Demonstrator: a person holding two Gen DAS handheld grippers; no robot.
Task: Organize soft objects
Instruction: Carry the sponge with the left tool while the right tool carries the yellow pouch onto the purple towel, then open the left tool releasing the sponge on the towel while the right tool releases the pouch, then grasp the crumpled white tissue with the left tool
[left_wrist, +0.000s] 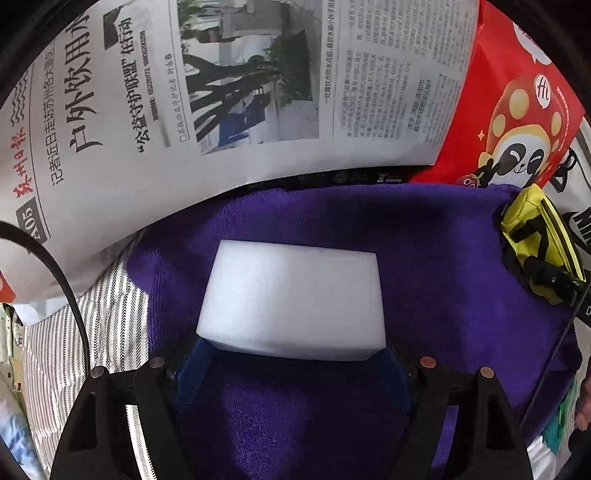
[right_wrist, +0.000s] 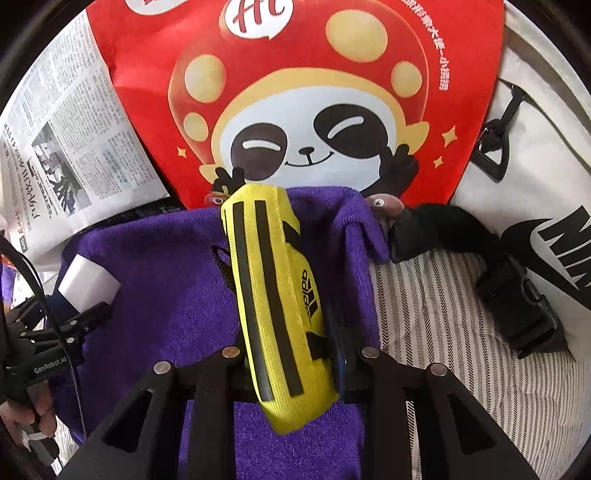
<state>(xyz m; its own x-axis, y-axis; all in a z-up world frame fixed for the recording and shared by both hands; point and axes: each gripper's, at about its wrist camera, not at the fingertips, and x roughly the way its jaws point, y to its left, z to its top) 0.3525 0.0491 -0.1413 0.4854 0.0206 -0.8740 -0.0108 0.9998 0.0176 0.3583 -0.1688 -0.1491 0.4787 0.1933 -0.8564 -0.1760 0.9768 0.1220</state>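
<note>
Sponge (left_wrist: 290, 306), a white foam block, sits between the blue pads of the left gripper (left_wrist: 291, 363) in the left wrist view, jaws spread wide to span it and pressing on its near corners. It hangs over a purple towel (left_wrist: 424, 266) that covers most of the near scene. Newspaper (left_wrist: 221, 92) lies at the far left, a red bag (left_wrist: 517, 110) with a cartoon panda at the far right, and striped cloth (left_wrist: 110, 314) shows at the left. At the towel's right edge the yellow pouch (left_wrist: 535, 251) appears.

Seen from the right wrist, that yellow pouch (right_wrist: 273, 295), with black stripes, is pinched lengthwise in the right gripper (right_wrist: 291, 354), whose jaws are narrow and close on its sides. It too is above the purple towel (right_wrist: 166, 277). The sponge (right_wrist: 86, 280) shows at the left in the other claw. A white bag (right_wrist: 535, 147) with a black strap buckle (right_wrist: 524, 306) lies at the right on the striped cloth (right_wrist: 443, 314).

Both soft items seem mid-carry; neither looks set down yet, and where they belong is not shown.
</note>
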